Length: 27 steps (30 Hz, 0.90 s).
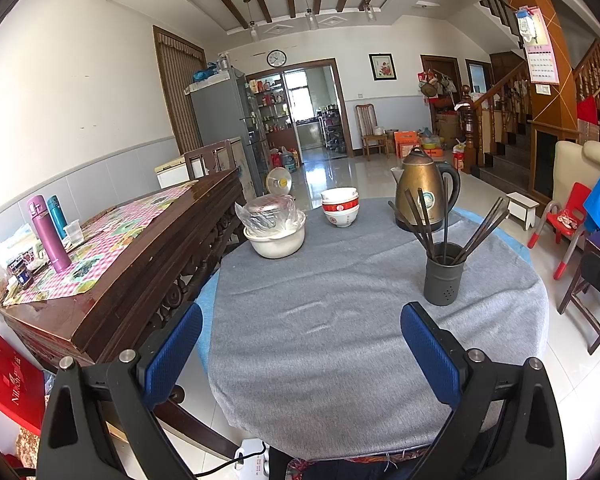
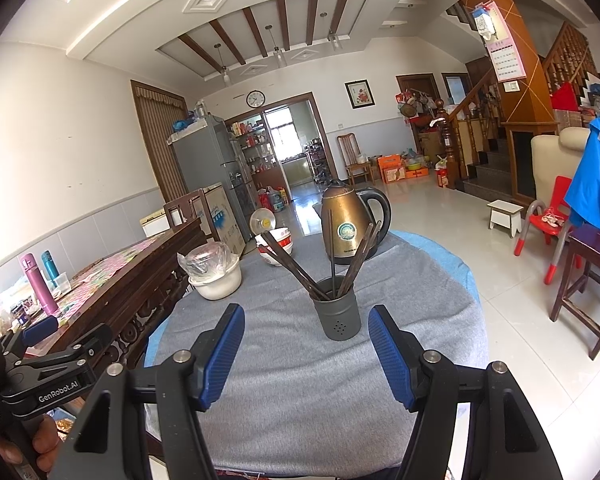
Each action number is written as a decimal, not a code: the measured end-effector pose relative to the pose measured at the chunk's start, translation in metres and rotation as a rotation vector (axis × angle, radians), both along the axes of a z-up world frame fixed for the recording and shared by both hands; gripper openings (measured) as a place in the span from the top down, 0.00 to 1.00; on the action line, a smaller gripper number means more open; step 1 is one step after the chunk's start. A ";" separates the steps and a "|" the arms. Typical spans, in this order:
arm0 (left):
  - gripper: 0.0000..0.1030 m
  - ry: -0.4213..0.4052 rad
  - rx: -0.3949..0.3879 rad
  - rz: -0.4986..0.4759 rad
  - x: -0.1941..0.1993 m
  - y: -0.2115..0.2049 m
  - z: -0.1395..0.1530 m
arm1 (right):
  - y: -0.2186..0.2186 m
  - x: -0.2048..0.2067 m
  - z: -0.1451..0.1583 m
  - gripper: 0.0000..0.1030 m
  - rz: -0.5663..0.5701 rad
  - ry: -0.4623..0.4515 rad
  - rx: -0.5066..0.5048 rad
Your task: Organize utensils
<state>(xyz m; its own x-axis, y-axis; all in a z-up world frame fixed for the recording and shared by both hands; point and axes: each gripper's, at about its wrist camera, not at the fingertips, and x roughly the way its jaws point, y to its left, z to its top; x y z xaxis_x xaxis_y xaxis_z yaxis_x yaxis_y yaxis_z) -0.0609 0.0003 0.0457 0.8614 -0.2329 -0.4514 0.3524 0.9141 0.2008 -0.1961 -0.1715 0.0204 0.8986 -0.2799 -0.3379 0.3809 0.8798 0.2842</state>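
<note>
Grey-clothed round table [image 2: 300, 380]: dark holder [image 2: 337, 318] of upright, fanned chopsticks [image 2: 300, 272] stands dead ahead of the right gripper [image 2: 306, 352], nearer than the left gripper [image 1: 300, 354], where it lies forward-right; both spread wide, empty.

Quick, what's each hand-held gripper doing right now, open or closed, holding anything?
Left hand-held gripper: open, holding nothing, above the grey tablecloth.
Right hand-held gripper: open, holding nothing, facing the chopstick holder.
</note>
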 end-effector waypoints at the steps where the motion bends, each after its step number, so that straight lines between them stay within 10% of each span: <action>1: 0.04 -0.001 0.002 0.000 0.000 0.000 0.000 | 0.000 0.000 0.000 0.34 0.000 0.000 0.001; 27: 0.04 0.005 0.004 -0.003 0.000 0.000 -0.001 | -0.001 0.001 -0.002 0.34 0.001 0.004 0.004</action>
<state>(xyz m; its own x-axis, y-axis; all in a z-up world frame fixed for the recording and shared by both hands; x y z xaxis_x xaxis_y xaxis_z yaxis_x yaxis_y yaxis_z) -0.0614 -0.0001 0.0443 0.8583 -0.2338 -0.4567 0.3563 0.9121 0.2027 -0.1954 -0.1720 0.0182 0.8976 -0.2775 -0.3424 0.3811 0.8789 0.2868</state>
